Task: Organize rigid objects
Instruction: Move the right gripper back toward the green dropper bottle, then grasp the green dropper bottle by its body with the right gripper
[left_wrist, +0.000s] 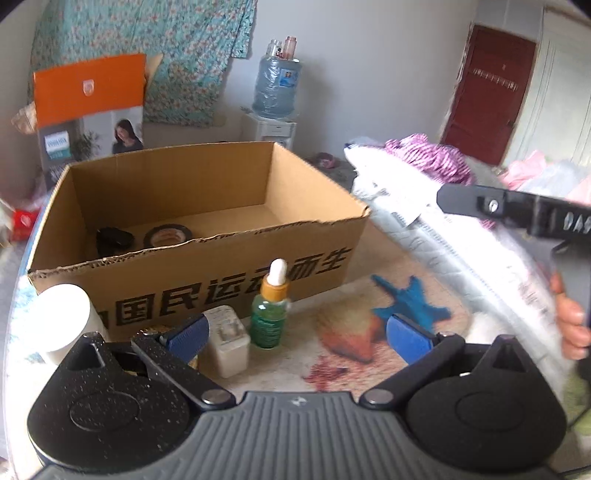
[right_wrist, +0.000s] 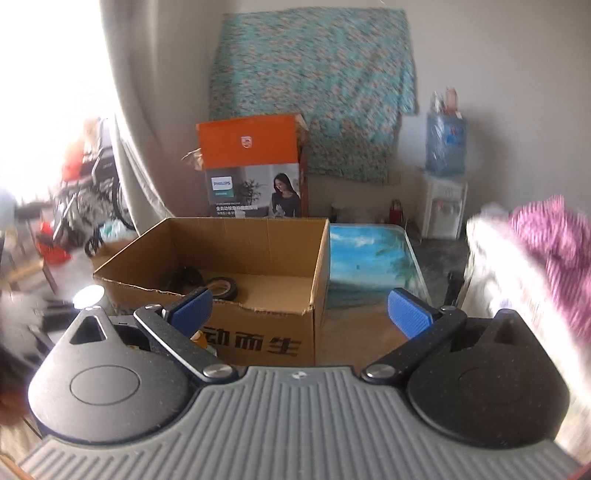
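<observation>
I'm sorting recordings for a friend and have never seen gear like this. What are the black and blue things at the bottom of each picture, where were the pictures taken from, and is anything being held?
These are two hand-held grippers, one in each of a person's hands, each with a camera looking forward along its blue-padded fingers. One picture comes from the left gripper, the other from the right gripper. Both are open and hold nothing. On the table stands an open cardboard box with a roll of black tape and another dark item inside. In front of the box are a green dropper bottle, a small white block and a white jar. The left view also shows the person's hand holding the other gripper.
</observation>
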